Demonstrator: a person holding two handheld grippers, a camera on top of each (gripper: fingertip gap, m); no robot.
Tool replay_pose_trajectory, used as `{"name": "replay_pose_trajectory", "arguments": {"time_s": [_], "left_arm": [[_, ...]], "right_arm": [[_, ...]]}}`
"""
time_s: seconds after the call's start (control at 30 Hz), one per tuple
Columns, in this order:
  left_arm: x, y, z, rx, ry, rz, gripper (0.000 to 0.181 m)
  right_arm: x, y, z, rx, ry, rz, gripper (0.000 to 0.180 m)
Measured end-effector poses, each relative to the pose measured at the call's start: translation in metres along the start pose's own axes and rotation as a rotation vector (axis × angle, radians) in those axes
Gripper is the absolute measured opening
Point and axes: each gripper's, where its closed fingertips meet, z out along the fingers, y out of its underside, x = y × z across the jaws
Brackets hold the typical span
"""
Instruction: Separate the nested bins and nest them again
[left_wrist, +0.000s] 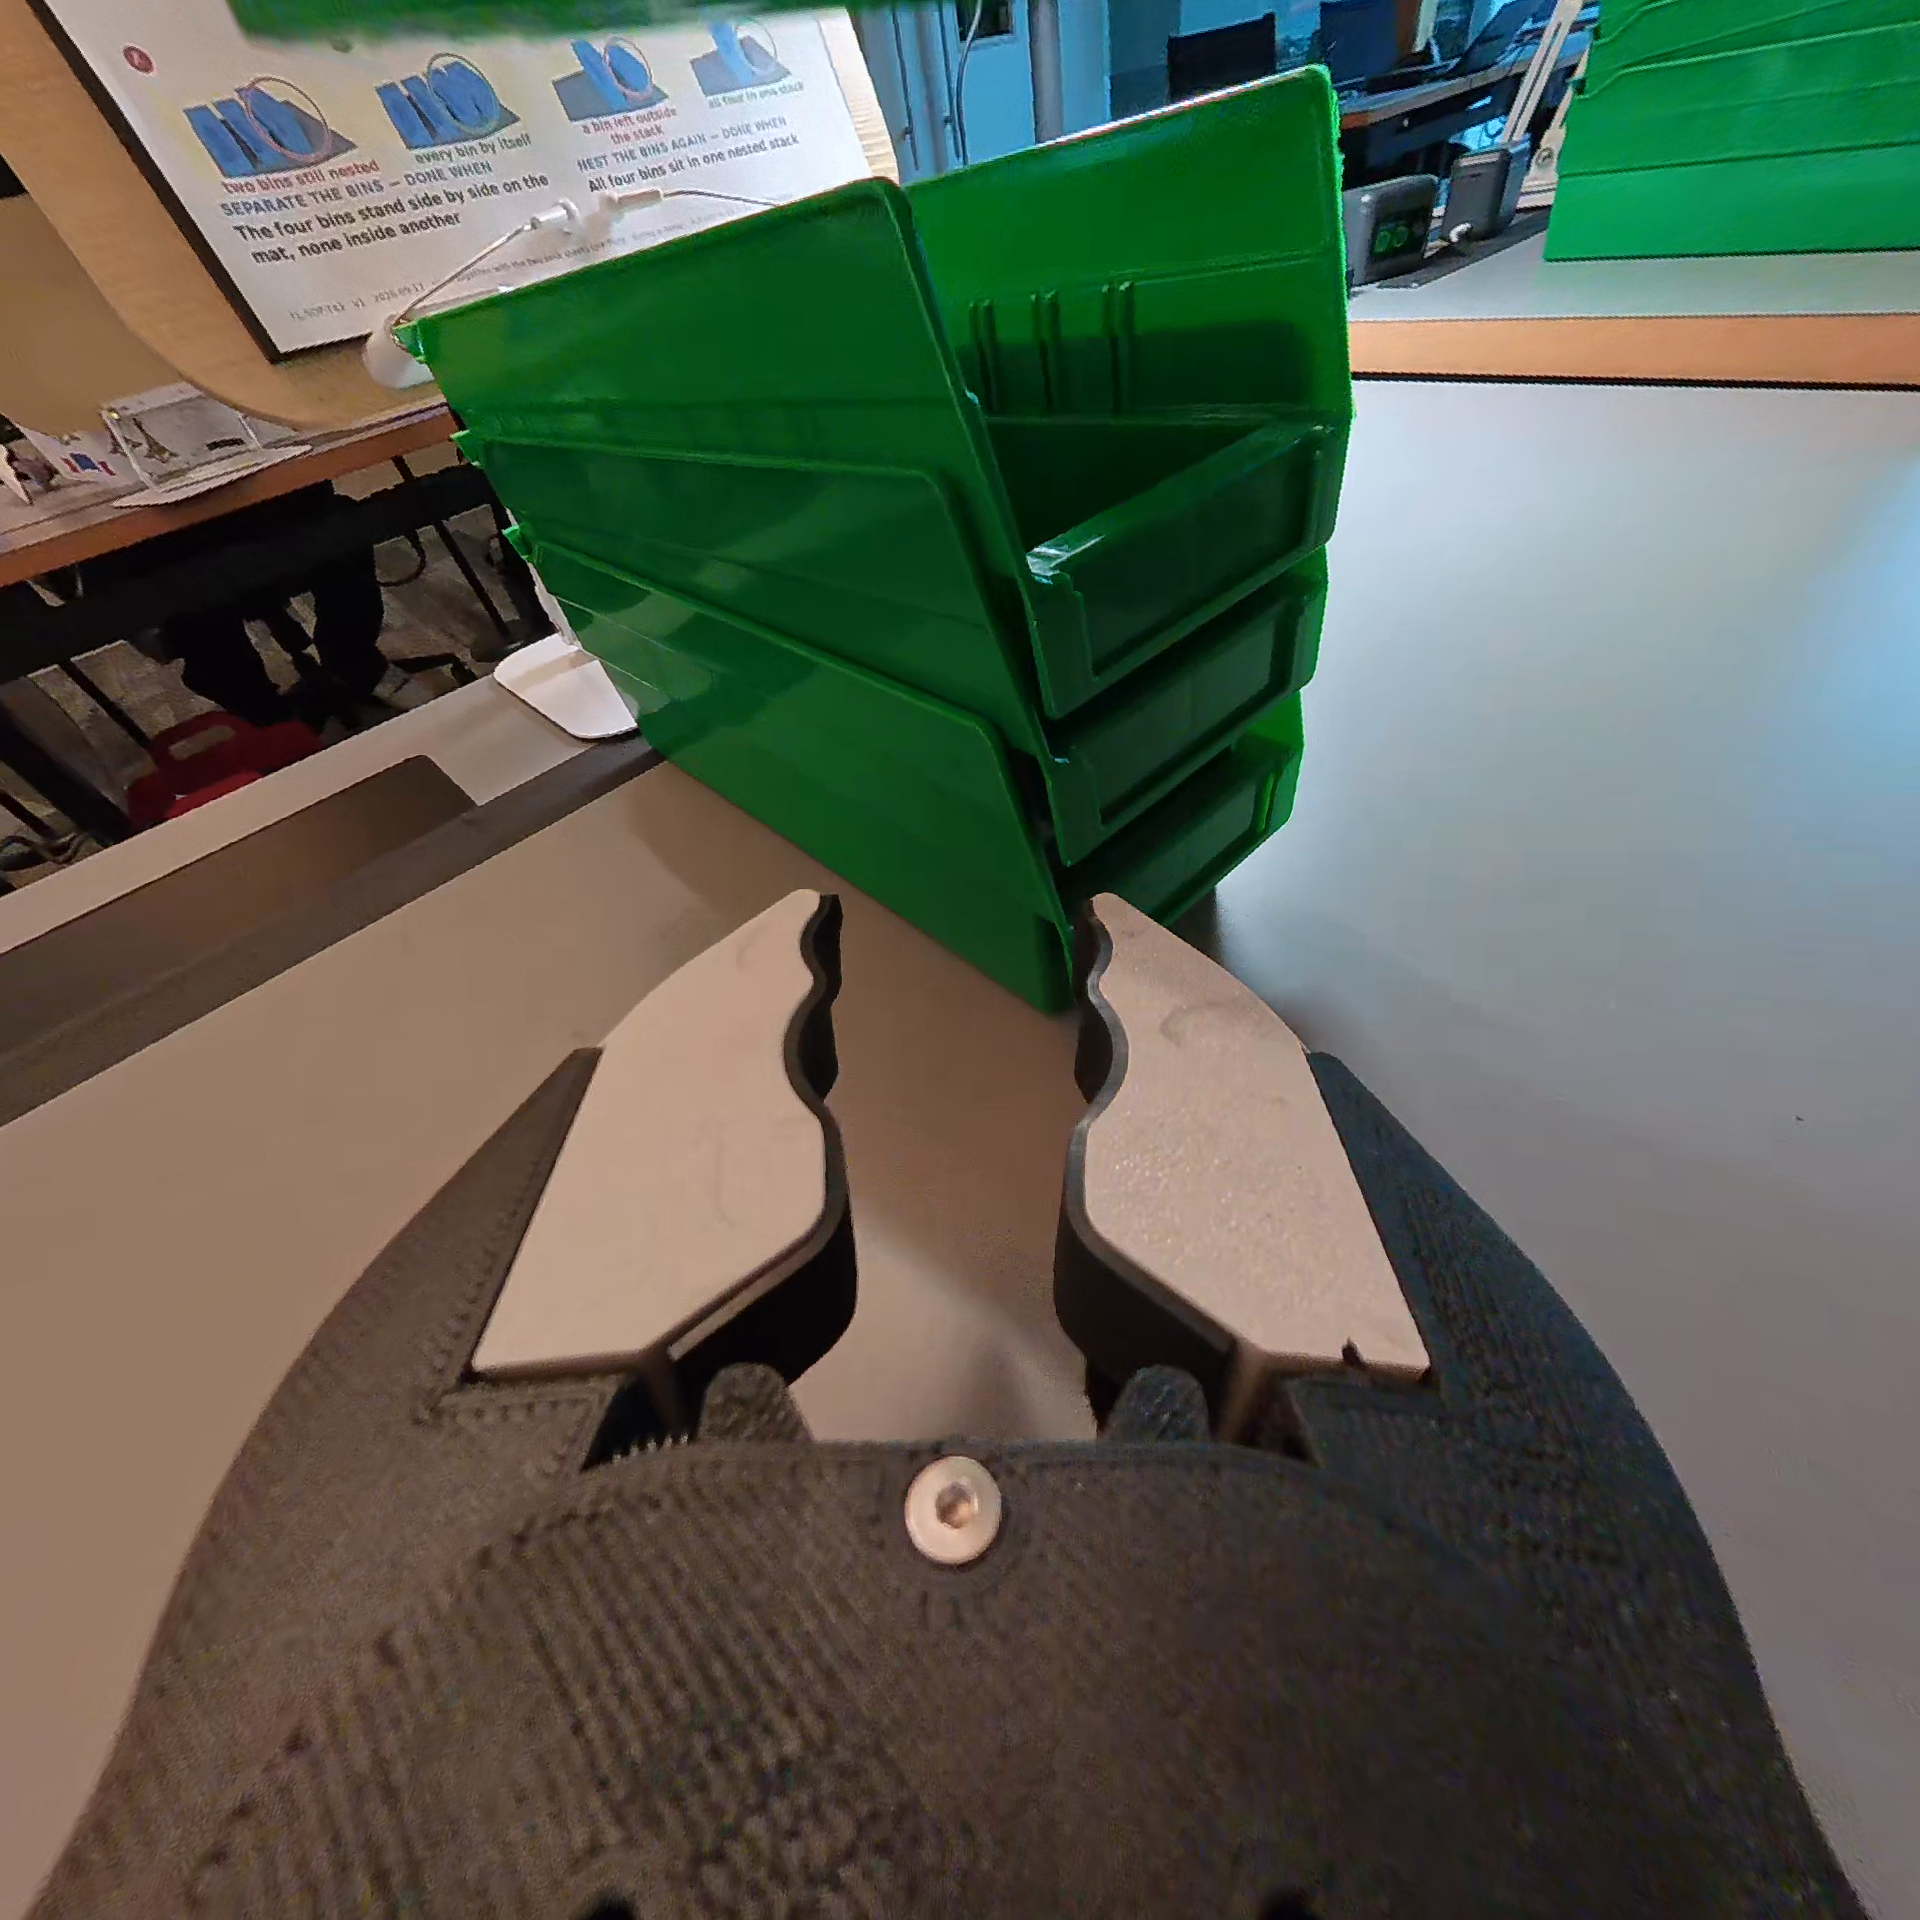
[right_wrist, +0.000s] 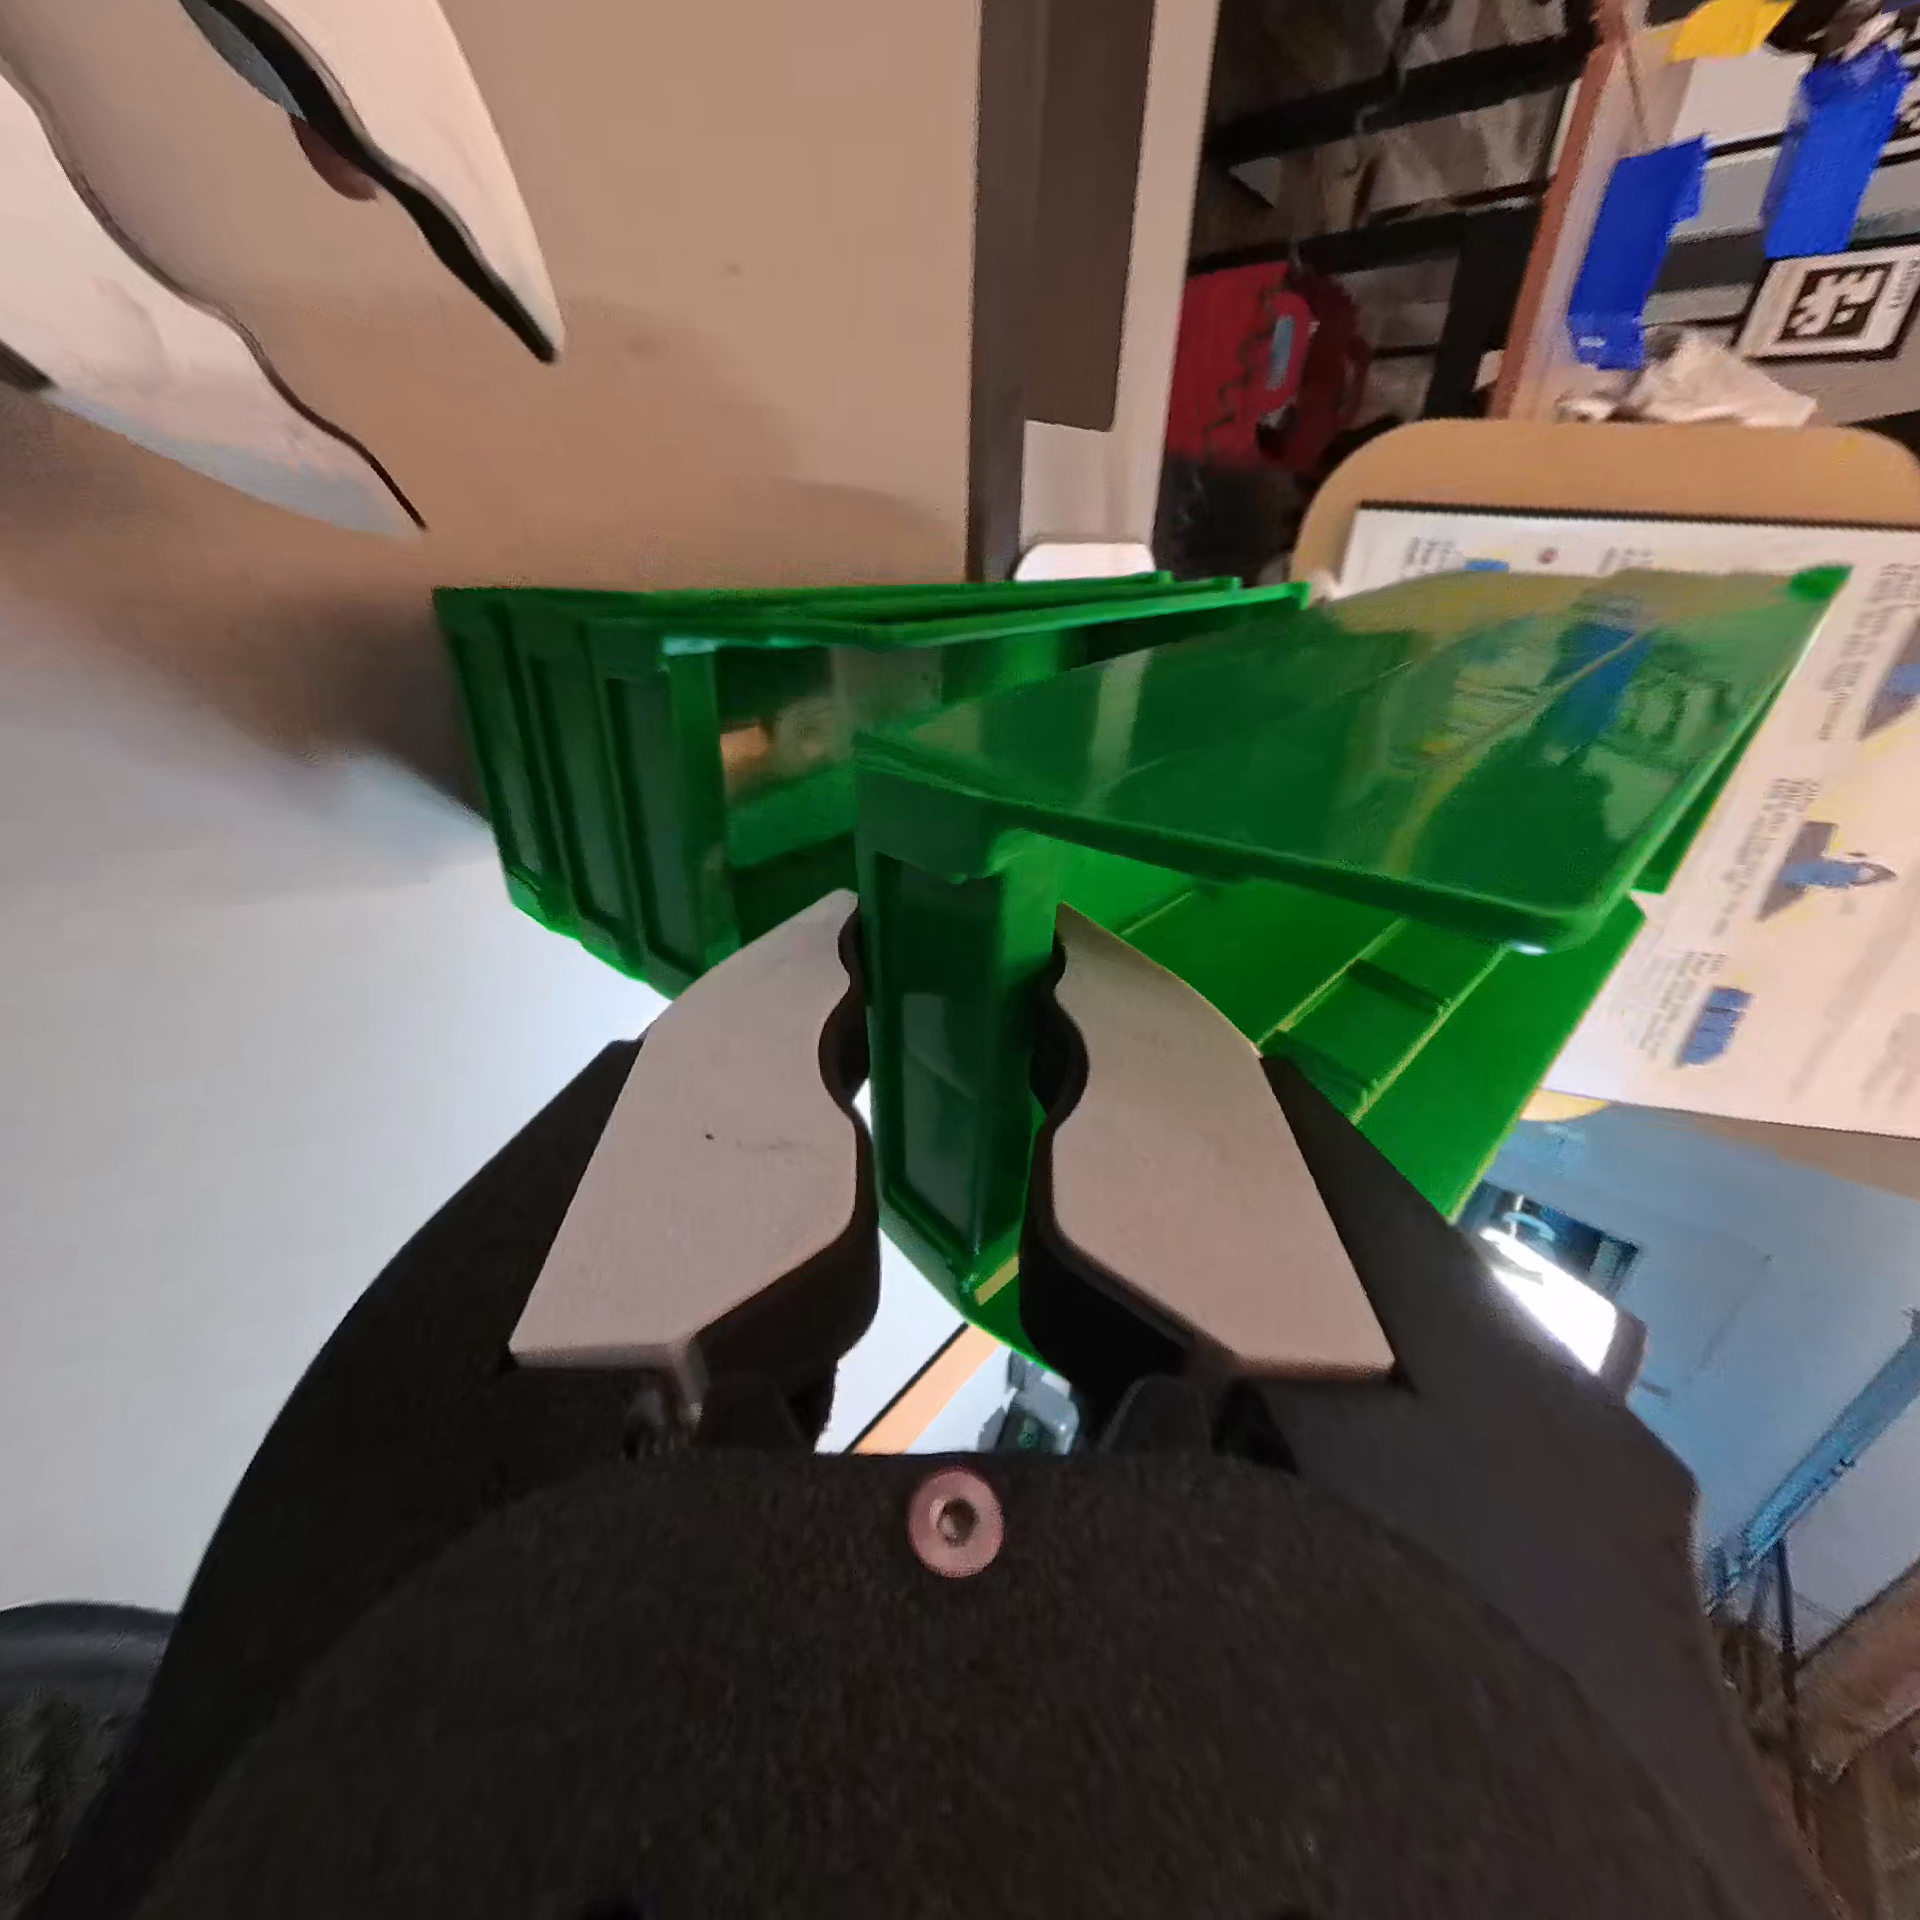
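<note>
In right tongs (right_wrist: 951, 935) (ribbed) glossy green bin (right_wrist: 1351, 769)

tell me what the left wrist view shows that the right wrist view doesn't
Only the left wrist view shows the left claw close up, open and empty, near the bottom front corner of the nested stack, with three bin fronts visible. Only the right wrist view shows the right claw shut on the front lip of a separate green bin. Both show the nested stack, the grey table and the instruction poster.
</note>
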Motion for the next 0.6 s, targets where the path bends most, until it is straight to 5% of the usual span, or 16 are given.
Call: {"name": "replay_pose_trajectory", "arguments": {"time_s": [0.6], "left_arm": [[0.002,0.001,0.001,-0.004,0.004,0.004,0.042]], "right_arm": [[-0.051,0.002,0.06,-0.137,-0.118,0.029,0.028]]}}
